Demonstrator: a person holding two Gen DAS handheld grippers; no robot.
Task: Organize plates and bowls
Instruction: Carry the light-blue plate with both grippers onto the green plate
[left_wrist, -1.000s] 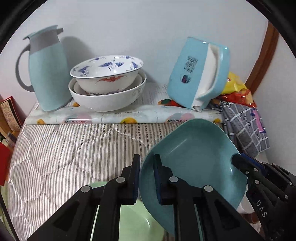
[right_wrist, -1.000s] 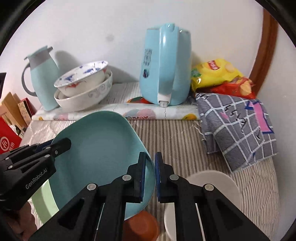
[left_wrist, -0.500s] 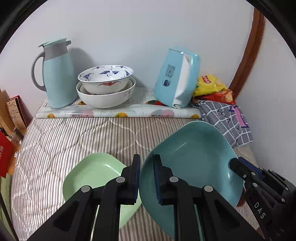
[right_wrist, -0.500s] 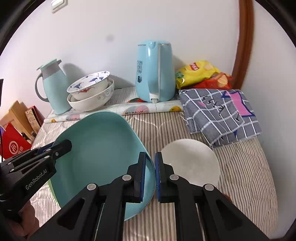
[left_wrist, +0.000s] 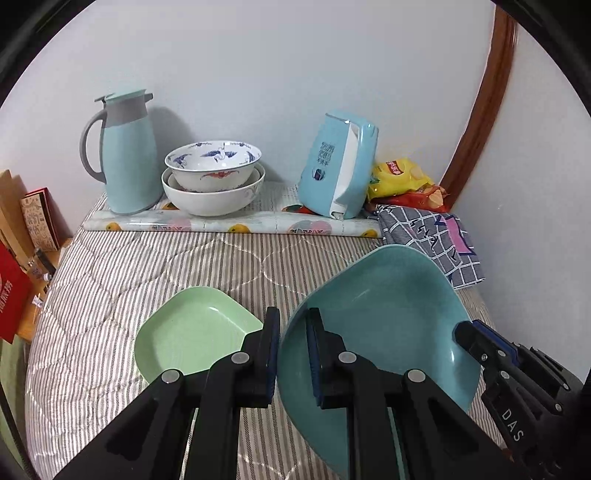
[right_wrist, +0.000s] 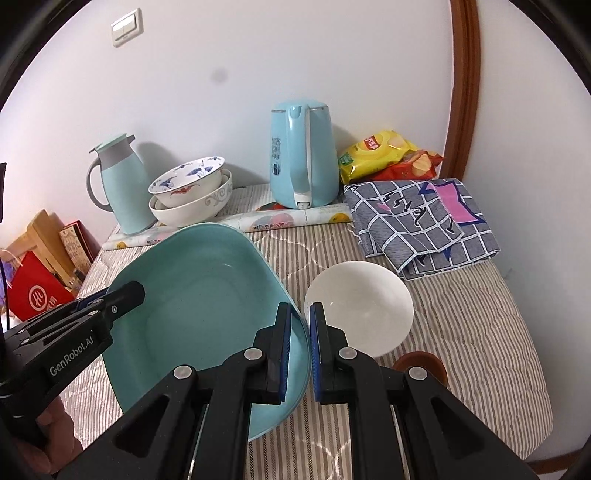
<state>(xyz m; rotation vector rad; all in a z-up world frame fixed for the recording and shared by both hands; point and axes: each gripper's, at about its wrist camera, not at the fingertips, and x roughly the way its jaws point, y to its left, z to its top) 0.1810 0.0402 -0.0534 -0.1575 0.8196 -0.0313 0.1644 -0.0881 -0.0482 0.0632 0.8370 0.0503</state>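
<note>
Dishes and household goods spread across a striped quilted bed (left_wrist: 122, 280).

A light green plate (left_wrist: 192, 332) lies at 7 o'clock, a white bowl (right_wrist: 360, 306) at 4 o'clock with a small brown dish (right_wrist: 421, 360) just beside it. A fruit-print roll (left_wrist: 229, 223) spans 12 o'clock, a checked grey cloth (right_wrist: 421, 225) lies at 2 o'clock, and snack bags (right_wrist: 388, 153) rest against the wall behind it.
</note>
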